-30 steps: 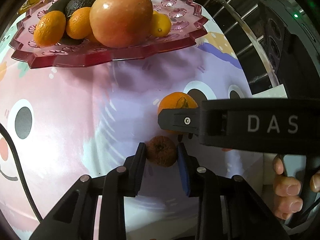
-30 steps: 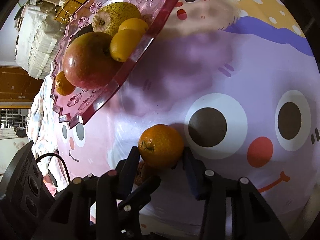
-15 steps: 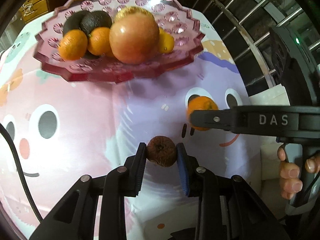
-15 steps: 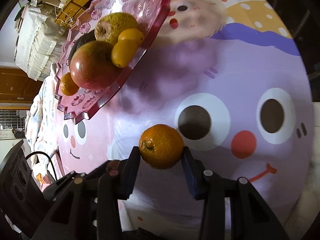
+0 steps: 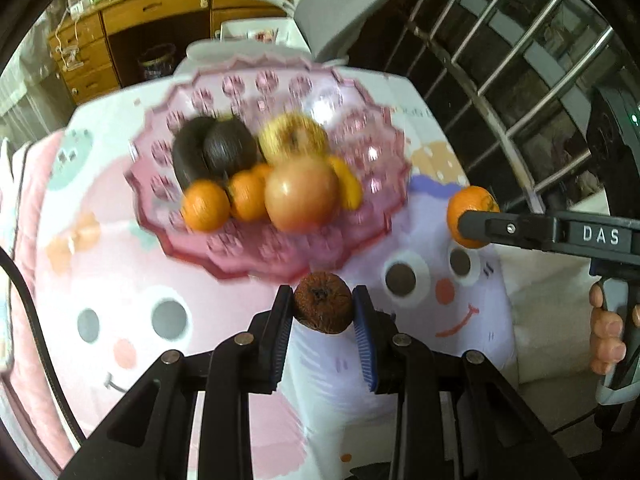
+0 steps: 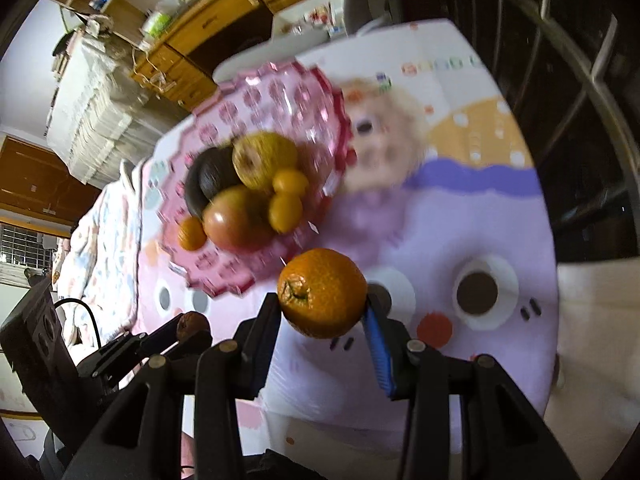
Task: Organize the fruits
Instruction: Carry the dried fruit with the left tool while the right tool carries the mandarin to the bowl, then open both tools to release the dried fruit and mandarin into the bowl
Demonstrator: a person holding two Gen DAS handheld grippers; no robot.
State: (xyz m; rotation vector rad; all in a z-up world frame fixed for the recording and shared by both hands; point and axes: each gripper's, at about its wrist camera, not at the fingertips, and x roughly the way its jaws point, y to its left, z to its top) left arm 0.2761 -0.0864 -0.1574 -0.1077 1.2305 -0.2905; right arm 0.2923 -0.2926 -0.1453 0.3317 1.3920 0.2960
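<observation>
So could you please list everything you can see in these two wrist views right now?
tray: one, pink, on the cloth
fruit on tray: roughly eight; orange, yellow, reddish, dark; piled centrally
tablecloth: one, pastel cartoon faces, under everything
cabinet: wooden, behind
metal railing: right side
brown fruit: one, wrinkled, between left pads
mandarin: one, orange, between right pads
left gripper: black, shut on brown fruit
right gripper: black, shut on mandarin
hand: one, on right gripper's handle

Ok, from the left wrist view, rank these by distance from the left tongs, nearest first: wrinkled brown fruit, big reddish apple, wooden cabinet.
1. Wrinkled brown fruit: gripped in the left tongs.
2. Big reddish apple: on the pink plate, mid-frame.
3. Wooden cabinet: background, top left.
</observation>
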